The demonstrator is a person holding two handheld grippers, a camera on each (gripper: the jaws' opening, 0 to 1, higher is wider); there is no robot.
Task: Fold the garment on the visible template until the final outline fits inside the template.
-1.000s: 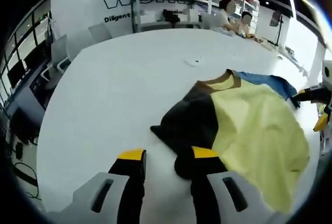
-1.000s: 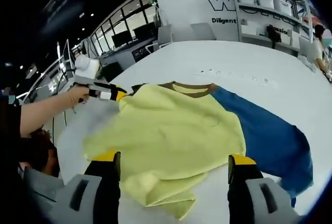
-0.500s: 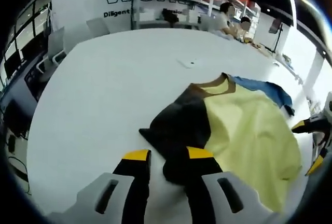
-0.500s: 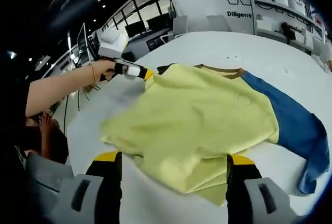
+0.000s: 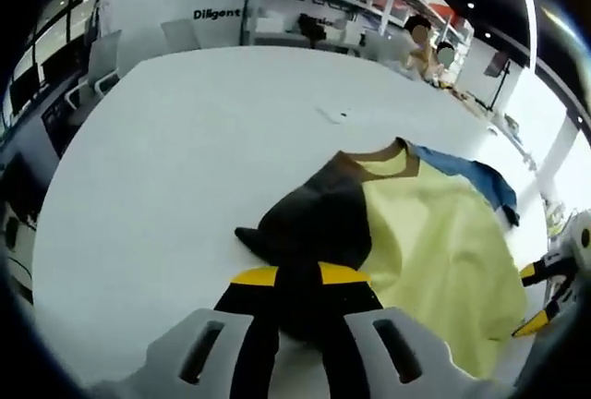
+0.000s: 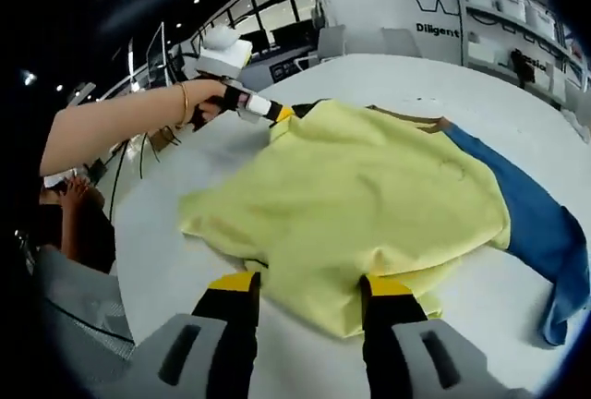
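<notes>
Now the left gripper [image 5: 297, 279] pinches the garment's [image 6: 369, 196] dark sleeve [image 5: 314, 228]; the right gripper [image 6: 305, 288] clamps its yellow hem, probably ready for folding inward over the bench [image 5: 175, 159]

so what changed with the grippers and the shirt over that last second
Both grippers narrowed their jaws: the left gripper onto the dark brown sleeve, the right gripper around the yellow hem, not clearly pinched yet. The shirt stayed spread on the white table, blue sleeve untouched.
</notes>
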